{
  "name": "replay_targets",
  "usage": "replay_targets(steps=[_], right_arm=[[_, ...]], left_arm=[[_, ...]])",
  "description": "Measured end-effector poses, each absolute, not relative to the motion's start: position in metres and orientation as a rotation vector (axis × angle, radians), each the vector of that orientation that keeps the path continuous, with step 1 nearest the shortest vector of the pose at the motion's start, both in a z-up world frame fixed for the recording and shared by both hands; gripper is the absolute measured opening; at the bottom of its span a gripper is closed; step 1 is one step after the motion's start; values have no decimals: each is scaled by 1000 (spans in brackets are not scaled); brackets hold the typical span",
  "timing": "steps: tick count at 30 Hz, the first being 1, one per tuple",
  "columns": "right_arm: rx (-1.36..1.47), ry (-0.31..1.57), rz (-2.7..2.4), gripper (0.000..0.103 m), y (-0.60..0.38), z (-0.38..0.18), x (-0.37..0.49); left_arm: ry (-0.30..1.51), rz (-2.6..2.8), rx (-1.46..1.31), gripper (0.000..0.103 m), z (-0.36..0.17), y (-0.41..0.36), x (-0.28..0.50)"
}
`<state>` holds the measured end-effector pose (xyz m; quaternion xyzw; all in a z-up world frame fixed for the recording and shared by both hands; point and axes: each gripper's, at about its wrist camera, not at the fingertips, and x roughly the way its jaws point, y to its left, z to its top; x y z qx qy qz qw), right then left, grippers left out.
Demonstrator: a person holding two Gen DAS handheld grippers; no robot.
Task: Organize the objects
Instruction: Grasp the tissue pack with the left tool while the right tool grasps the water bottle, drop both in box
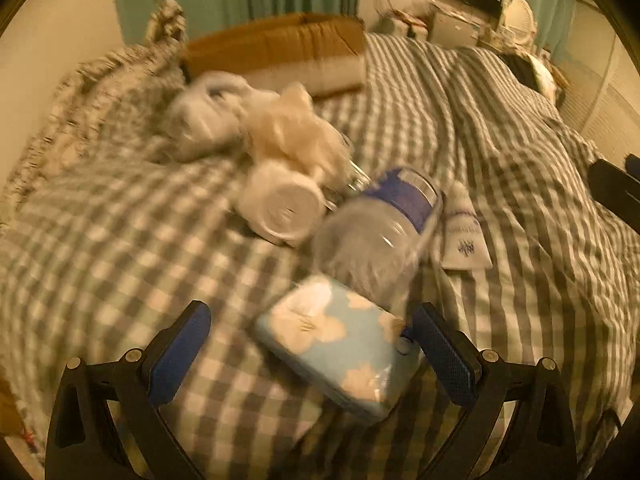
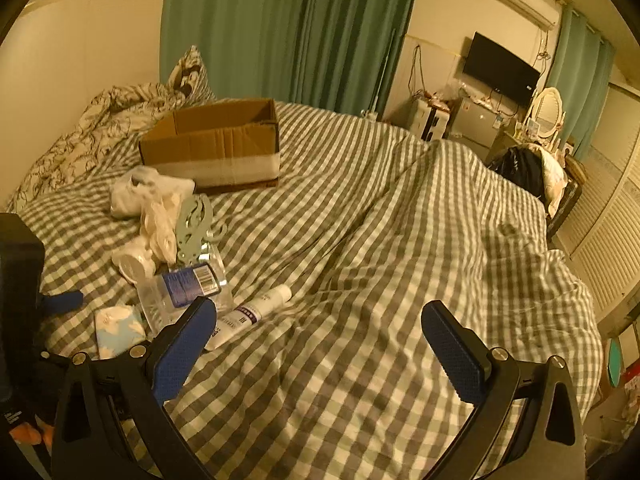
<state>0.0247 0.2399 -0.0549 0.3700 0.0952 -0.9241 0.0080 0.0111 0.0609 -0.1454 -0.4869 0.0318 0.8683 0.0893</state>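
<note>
A grey-checked duvet (image 2: 360, 220) is covering the bed, with green curtains (image 2: 280, 28) hanging behind. The left gripper (image 1: 310, 346) is hovering released, the blue floral tissue pack (image 1: 340, 340) lying between its jaws. The right gripper (image 2: 320, 336) is spreading released over bare duvet, the cardboard box (image 2: 216, 144) sitting well beyond.

L claw (image 1: 310, 346): jaws wide apart, blue pads facing in, nothing clamped, angled fwd and down; view motion-blurred. R claw (image 2: 320, 344): jaws wide apart too, empty, held level-ish. L claw body also visible at left edge of R view, w/ fingertips (image 2: 28, 434) of a hand below it.
</note>
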Motion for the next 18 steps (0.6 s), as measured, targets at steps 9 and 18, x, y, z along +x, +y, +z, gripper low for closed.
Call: replay_targets(steps=[9,18], right_arm=[[1156,270,-2805,103,227,-66,16],[1147,249,-2564,103,194,-74,-10]], left_arm=[[-44,2466,-1465,85,-146,47,13],[19,2800,-1247,85,-87,-2,9]])
